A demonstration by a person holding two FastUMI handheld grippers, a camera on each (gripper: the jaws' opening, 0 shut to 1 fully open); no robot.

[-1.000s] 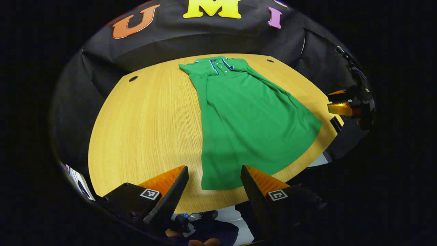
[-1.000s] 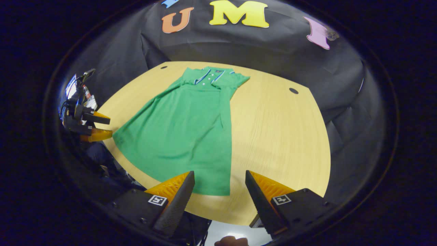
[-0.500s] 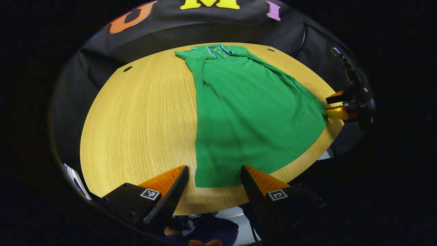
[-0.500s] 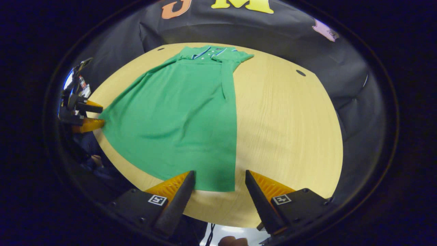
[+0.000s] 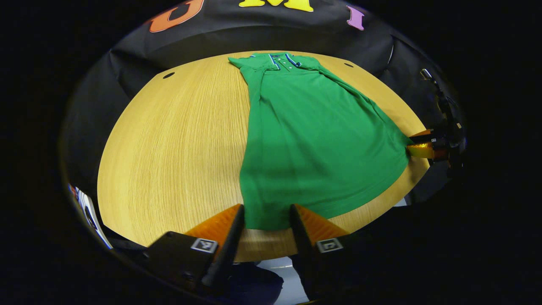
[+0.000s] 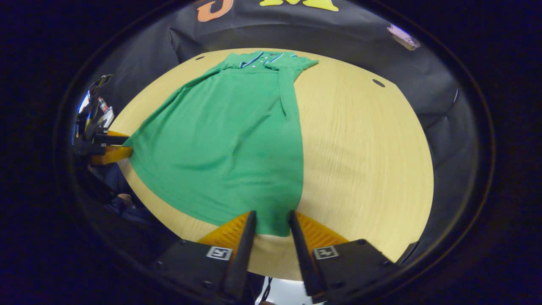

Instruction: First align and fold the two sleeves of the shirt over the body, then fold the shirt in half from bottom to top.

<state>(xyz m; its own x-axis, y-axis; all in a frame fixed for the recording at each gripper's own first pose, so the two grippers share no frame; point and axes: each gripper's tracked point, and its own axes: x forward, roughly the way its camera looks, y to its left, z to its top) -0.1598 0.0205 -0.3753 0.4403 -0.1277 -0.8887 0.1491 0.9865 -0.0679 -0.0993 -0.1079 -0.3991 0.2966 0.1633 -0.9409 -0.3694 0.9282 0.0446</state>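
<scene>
So the biggest thing here is the round-edged wooden table (image 5: 178,140), light yellow with a fine straight grain and a couple of small dark holes near its far edge. On it lies the green shirt (image 5: 313,140), a soft knit polo with a blue-and-white trimmed collar at the far end. It lies flat, sleeves already folded in over the body, and the hem nearly reaches the near table edge.

The left gripper (image 5: 264,220) has its wedge-shaped ribbed fingers around the near left hem corner, part closed with cloth between them; whether they actually press on it is hard to tell. Same story for the right gripper (image 6: 273,224) at the other hem corner, its jaws narrow around the fabric edge.

Compared with half a second back, both pairs of fingers have come noticeably closer together and moved onto the hem, where before they sat wide apart just short of it.

Black cloth hangs behind the table. Nothing sits on the shirt or blocks it.
</scene>
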